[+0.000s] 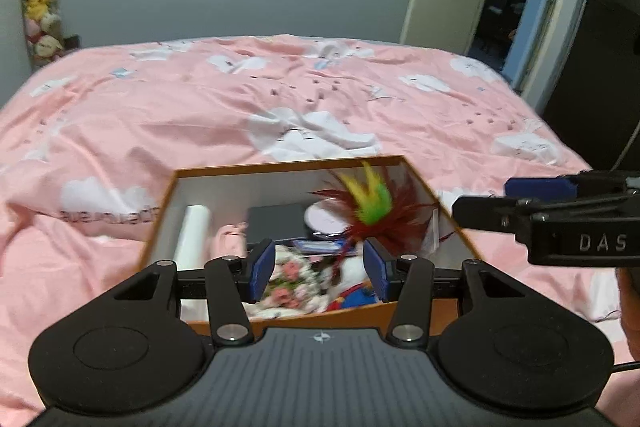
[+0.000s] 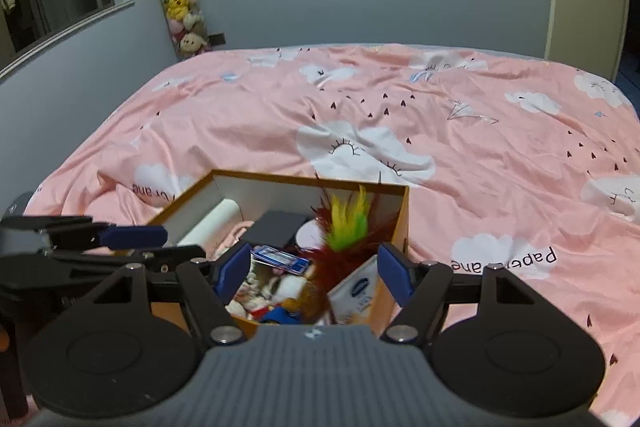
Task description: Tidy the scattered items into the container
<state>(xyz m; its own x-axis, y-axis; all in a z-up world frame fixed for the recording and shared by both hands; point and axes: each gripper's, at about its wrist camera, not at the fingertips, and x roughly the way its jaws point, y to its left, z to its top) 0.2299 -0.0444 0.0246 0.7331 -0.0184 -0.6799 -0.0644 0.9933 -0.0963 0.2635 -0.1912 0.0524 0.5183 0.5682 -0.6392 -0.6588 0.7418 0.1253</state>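
Ribbed grey housing and matte black linkage arms fill my near view on both cameras. My left gripper (image 1: 319, 269) hangs over the near edge of the box (image 1: 256, 169) with its blue pads parted and nothing between them; my right gripper (image 2: 315, 274) stands wider apart, also holding nothing. From the left view I read "DAS" in pale letters on the right gripper's black body.

That box is stiff card, orange-brown outside and white inside, open-topped, resting on the bed's pink quilt (image 2: 480, 163), a soft creased cotton printed with white clouds and the words "paper plane". I see it packed: a white roll (image 1: 192, 239) along one wall, a flat black case (image 1: 276, 223), a feather toy (image 2: 344, 227) in dark red, yellow and green, a blue-and-white printed carton (image 2: 356, 291), and a floral-patterned piece (image 1: 292, 279).
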